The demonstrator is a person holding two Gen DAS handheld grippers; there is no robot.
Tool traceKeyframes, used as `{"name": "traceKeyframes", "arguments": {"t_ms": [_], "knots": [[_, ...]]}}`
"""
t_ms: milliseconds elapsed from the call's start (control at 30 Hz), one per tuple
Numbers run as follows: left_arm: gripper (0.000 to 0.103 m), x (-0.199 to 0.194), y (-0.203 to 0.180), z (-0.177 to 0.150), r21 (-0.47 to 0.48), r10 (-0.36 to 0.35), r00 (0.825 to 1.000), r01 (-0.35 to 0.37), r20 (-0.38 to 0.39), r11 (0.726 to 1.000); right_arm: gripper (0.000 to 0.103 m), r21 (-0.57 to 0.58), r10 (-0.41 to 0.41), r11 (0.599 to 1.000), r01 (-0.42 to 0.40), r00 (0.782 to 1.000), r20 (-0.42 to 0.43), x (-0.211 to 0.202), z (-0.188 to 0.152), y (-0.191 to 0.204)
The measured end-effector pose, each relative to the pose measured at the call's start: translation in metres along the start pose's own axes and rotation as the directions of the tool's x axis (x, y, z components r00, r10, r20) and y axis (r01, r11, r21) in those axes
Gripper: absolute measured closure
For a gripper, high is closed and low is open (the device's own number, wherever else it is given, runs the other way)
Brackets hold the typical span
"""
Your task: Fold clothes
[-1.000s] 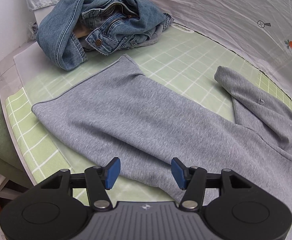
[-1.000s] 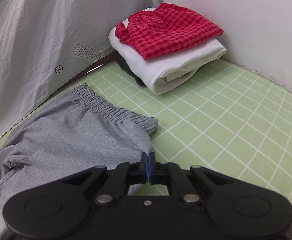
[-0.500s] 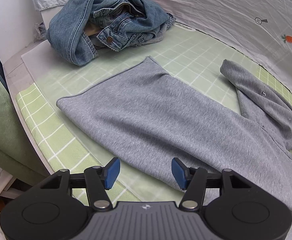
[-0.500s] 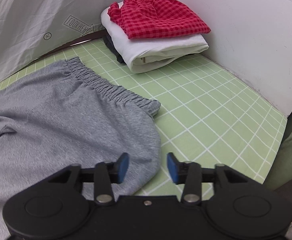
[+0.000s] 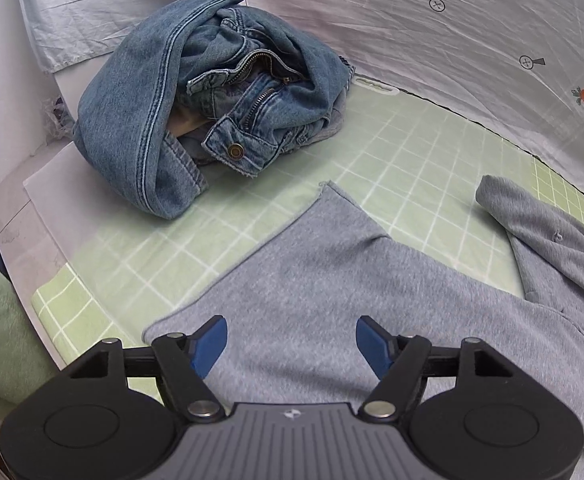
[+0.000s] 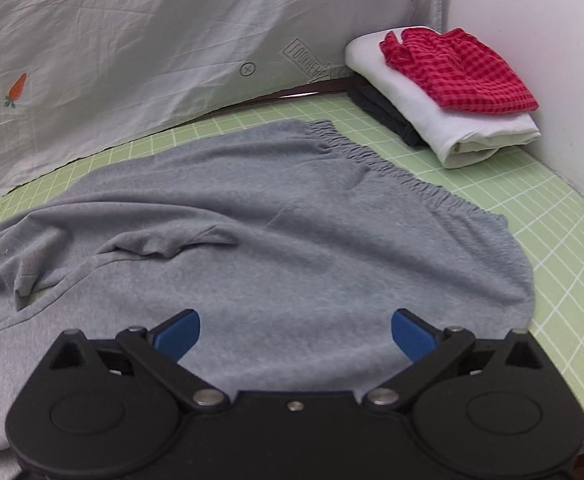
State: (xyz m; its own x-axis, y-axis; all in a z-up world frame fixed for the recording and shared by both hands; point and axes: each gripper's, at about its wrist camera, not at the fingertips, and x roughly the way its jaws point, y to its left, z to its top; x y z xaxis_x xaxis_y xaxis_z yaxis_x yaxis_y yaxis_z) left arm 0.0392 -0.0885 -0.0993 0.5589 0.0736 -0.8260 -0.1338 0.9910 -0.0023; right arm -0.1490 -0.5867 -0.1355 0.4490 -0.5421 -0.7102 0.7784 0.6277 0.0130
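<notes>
One pair of grey jersey sweatpants lies spread across the green grid-checked mat, its gathered waistband toward the mat's right end and one leg hem near the left edge. The left gripper and the right gripper each hang over the grey fabric with blue-padded jaws spread wide, holding nothing. One crumpled pair of blue denim jeans sits at the far left corner. Three folded garments form one stack at the far right corner, red checked on top.
</notes>
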Motion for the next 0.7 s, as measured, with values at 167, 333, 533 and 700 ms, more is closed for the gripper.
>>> {"name": "traceKeyframes", "arguments": {"t_ms": [167, 333, 533, 700], "knots": [[0.031, 0.031, 0.01, 0.031, 0.072, -0.053, 0.998, 0.054, -0.014, 0.996, 0.0, 0.028, -0.001, 1.0, 0.002, 0.999, -0.038, 0.005, -0.017, 0.05], [0.031, 0.069, 0.004, 0.067, 0.186, -0.114, 0.993, 0.116, -0.024, 0.976, 0.0, 0.056, 0.024, 0.998, -0.02, 0.996, -0.081, 0.009, -0.026, 0.093], [0.031, 0.106, -0.018, 0.093, 0.339, -0.175, 0.983, 0.183, -0.052, 0.923, 0.0, -0.019, 0.011, 1.0, -0.012, 0.996, -0.091, -0.009, -0.035, 0.127], [0.031, 0.123, -0.024, 0.093, 0.371, -0.198, 0.977, 0.212, -0.076, 0.904, 0.0, -0.022, -0.024, 1.0, 0.021, 0.992, -0.124, -0.018, -0.043, 0.126]]}}
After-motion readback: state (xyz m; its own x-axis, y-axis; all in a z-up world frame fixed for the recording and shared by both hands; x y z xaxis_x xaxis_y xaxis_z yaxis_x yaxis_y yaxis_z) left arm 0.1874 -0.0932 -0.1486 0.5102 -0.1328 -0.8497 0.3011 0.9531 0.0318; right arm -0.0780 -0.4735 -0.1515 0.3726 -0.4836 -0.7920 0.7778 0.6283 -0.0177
